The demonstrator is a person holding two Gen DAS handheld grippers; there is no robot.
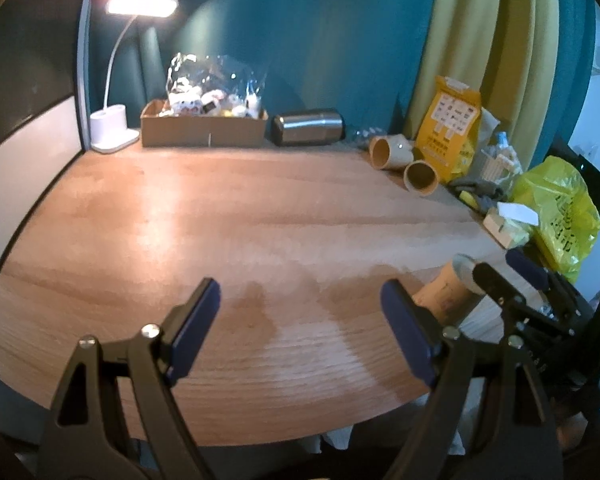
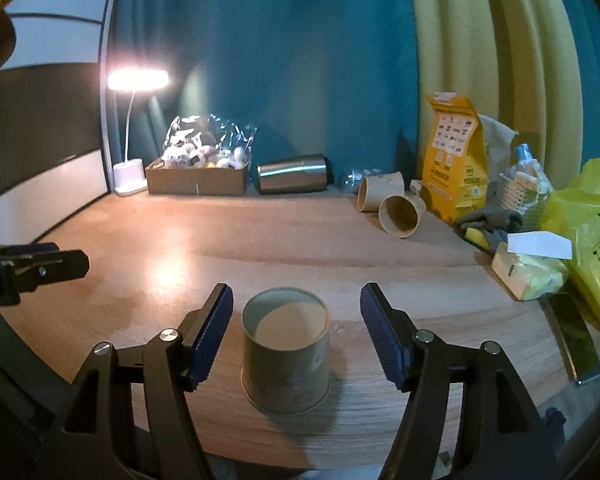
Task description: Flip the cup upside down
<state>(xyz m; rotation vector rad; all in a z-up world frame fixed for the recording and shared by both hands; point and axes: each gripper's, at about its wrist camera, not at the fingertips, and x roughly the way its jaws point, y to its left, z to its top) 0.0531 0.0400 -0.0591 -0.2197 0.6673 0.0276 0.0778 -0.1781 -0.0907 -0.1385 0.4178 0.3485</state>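
Right wrist view: a paper cup (image 2: 286,346) stands on the wooden worktop (image 2: 220,248) with its wider rim down and its recessed base facing up, so it looks already inverted. The right gripper (image 2: 296,336) sits level with the cup, its blue-padded jaws spread wide apart, one on each side of the cup and neither touching it. Beyond the cup, at the back of the worktop, two more paper cups (image 2: 388,204) lie on their sides beside a yellow bag (image 2: 456,160). Further left of those lie a steel flask (image 2: 292,172) and a cardboard box (image 2: 198,178), then a lit desk lamp (image 2: 138,80).

In the left wrist view, the left gripper (image 1: 300,320) hovers over bare wood to the left of the cup, its jaws also wide apart and empty. The cup shows there only partly, behind the gripper's right finger.

Judging from this, the flip appears done and the right gripper is free to pull away. The risk is a pad brushing the light cup on the way back, which could tip it or slide it towards the near edge of the worktop.
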